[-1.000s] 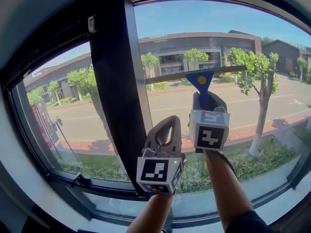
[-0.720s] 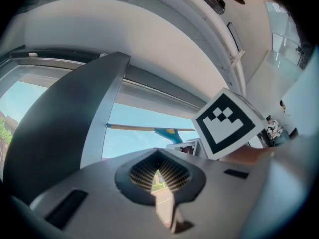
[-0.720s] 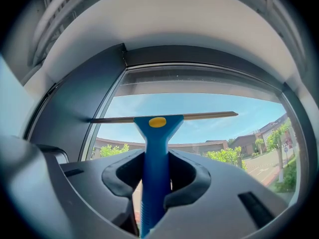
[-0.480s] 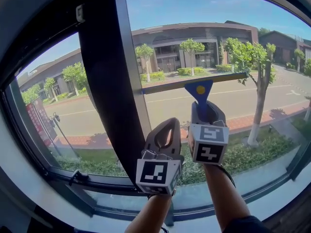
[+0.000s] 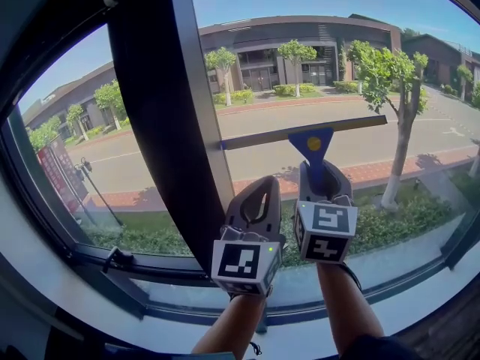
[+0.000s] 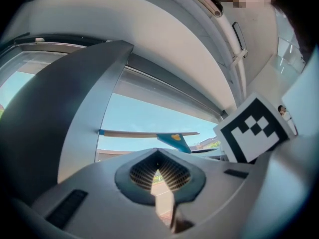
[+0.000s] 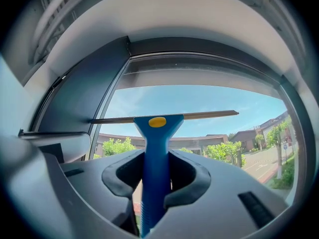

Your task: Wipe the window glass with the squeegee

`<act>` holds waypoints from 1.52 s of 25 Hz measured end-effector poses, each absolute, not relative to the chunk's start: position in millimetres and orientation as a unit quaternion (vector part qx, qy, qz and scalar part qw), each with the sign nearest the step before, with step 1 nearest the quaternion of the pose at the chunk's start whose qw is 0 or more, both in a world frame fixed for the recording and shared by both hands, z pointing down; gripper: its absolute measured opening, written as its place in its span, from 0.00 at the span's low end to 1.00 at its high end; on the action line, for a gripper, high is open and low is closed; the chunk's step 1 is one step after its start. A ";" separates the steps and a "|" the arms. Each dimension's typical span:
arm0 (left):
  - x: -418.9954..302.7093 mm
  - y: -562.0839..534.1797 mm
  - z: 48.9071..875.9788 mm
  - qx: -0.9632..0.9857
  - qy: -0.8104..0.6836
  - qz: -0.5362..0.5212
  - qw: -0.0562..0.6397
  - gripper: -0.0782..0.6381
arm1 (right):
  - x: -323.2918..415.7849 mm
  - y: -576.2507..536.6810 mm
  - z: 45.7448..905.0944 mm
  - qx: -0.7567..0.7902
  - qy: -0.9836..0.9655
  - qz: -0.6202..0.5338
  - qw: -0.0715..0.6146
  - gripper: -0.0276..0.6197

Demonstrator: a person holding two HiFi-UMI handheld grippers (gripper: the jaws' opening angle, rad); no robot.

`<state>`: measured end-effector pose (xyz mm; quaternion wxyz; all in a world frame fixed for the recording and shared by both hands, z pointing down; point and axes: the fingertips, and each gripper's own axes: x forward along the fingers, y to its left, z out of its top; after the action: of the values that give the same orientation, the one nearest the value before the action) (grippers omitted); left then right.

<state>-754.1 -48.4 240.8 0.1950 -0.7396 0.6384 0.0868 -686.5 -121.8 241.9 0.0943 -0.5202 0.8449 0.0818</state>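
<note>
A squeegee (image 5: 313, 147) with a blue handle, a yellow dot and a long thin blade lies against the window glass (image 5: 337, 58), blade nearly level and tilted up to the right. My right gripper (image 5: 321, 180) is shut on the blue handle (image 7: 155, 153) below the blade (image 7: 199, 115). My left gripper (image 5: 255, 201) hangs just left of it, in front of the dark mullion, shut with nothing between its jaws. In the left gripper view the squeegee (image 6: 172, 137) shows beyond the left gripper (image 6: 158, 172), up and to the right.
A wide dark mullion (image 5: 157, 126) runs down the window left of the blade's end. A latch (image 5: 116, 259) sits on the lower frame at left. The grey sill (image 5: 382, 287) runs below both grippers. Outside are a road, trees and buildings.
The right gripper has drawn the squeegee down the glass, and the blade now sits lower against the street outside. The left gripper has stayed shut beside it.
</note>
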 end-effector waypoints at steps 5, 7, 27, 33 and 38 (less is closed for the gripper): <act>-757.7 -52.3 266.8 -0.742 0.643 0.075 0.175 0.10 | -686.4 -120.6 265.9 -0.522 0.845 0.075 0.082 0.24; -760.2 -54.7 269.1 -0.742 0.644 0.078 0.170 0.10 | -686.9 -121.6 268.7 -0.523 0.846 0.073 0.080 0.24; -755.4 -53.6 326.9 -0.756 0.645 0.059 0.100 0.10 | -685.3 -118.1 353.8 -0.523 0.850 0.043 0.047 0.24; -754.0 -53.6 346.6 -0.762 0.641 0.044 0.086 0.10 | -684.9 -116.2 381.5 -0.523 0.851 0.030 0.032 0.24; -755.6 -53.4 359.9 -0.762 0.639 0.036 0.099 0.10 | -681.3 -115.0 404.9 -0.524 0.851 0.024 0.025 0.24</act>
<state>-755.6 -53.4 359.9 0.0993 -0.7622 0.6386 0.0363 -681.3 -115.0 404.9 0.0246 -0.5237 0.8512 0.0236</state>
